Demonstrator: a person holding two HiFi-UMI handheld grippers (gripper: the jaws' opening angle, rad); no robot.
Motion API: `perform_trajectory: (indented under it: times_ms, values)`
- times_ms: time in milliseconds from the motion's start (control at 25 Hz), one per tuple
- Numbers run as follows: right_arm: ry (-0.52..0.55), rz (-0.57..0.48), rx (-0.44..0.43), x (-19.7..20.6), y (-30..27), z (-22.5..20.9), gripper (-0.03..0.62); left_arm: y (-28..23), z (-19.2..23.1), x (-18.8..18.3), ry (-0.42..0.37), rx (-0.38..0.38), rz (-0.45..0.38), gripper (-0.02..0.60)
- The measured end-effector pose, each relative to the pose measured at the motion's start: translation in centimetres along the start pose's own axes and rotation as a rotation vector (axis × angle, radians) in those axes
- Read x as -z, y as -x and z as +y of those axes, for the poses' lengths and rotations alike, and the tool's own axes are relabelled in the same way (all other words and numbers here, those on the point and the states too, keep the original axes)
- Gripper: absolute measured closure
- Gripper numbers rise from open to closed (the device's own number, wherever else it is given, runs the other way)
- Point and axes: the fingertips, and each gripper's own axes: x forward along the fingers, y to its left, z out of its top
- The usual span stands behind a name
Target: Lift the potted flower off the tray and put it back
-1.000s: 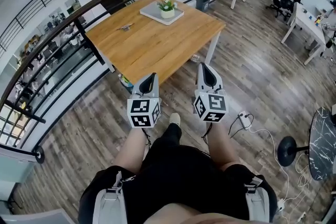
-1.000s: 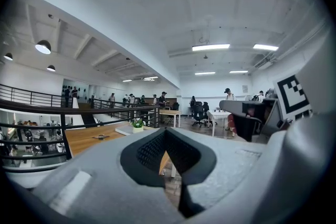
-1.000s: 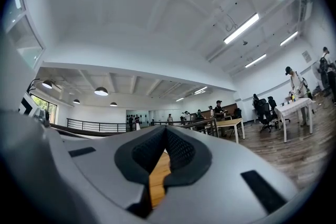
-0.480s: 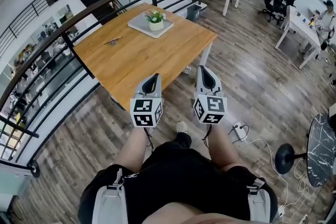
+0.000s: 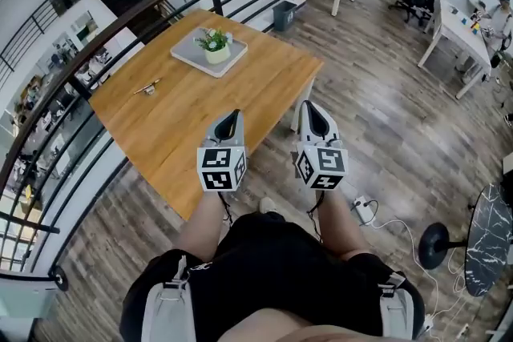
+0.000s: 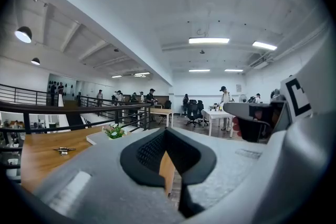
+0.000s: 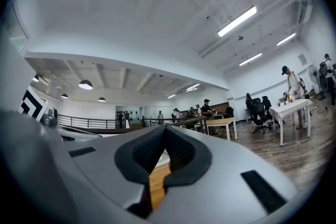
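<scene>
Beside a black metal balcony railing: rectangular light-wood table on white legs, part of its near edge hidden behind the left gripper.

- Left gripper: grey, with a marker cube; jaws clenched tip to tip, nothing between them.
- Right gripper: the same build, jaws also clenched and empty, held by the table's right corner.
- Flat grey square tray: on the table's far half, well apart from both grippers.
- Small potted flower: green leaves and pale blooms in a cream round pot. It stands upright at the tray's middle, long axis vertical. In the left gripper view only its leaves show clearly.
- Small metal object: near the table's left edge, too small to identify.
</scene>
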Motion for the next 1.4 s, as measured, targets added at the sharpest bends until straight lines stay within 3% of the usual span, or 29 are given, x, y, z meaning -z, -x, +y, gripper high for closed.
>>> perform_trajectory:
  times_ms: [360, 760, 1080, 1400]
  values:
    - [0.006, 0.007, -0.019, 0.8, -13.4, -4.4, 0.597, -13.6, 4.8, -1.3, 0.01, -0.001, 0.003, 0.569]
    - [0.019, 0.073, -0.037, 4.1, -20.6, -3.9, 0.597, -19.1, 9.5, 1.4, 0.091, -0.005, 0.05, 0.569]
    - [0.035, 0.028, -0.134, 3.8, -27.8, -1.3, 0.597, -18.5, 17.0, 1.7, 0.154, -0.177, 0.009, 0.569]
    - [-0.014, 0.022, -0.29, 5.2, -33.6, 1.4, 0.597, -16.4, 22.5, 2.5, 0.152, -0.388, 0.023, 0.569]
